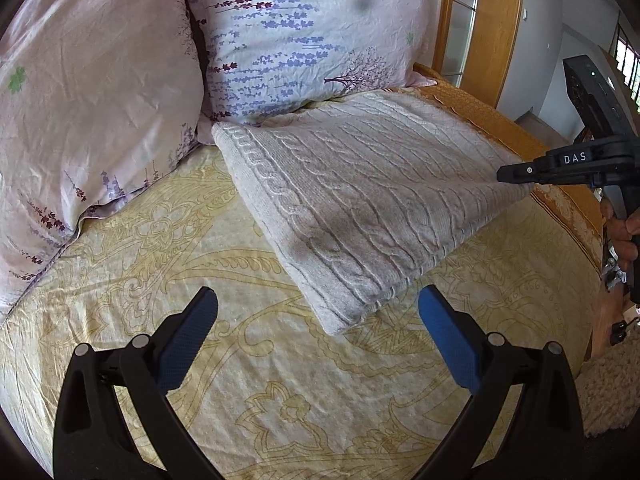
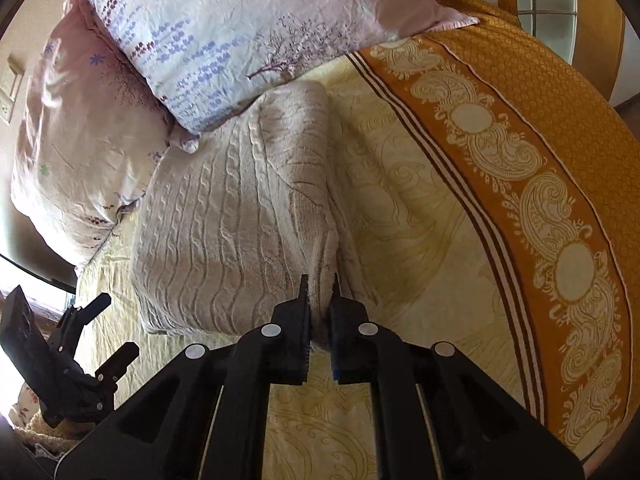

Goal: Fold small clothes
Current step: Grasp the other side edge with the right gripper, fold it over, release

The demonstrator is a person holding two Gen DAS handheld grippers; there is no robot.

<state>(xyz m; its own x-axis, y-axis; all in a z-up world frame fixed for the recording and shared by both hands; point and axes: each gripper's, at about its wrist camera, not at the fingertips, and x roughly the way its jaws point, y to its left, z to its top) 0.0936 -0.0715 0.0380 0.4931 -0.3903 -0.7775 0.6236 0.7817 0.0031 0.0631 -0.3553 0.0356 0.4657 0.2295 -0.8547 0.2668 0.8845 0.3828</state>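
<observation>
Yellow-patterned bed carries a soft, thick cable-knit sweater below two pillows; right tongs pinch its near corner, left tongs hover spread, likely best gripping the other corner.

The folded sweater lies on the bed, its far end touching the two pillows behind it; the bedspread border runs along its right.
</observation>
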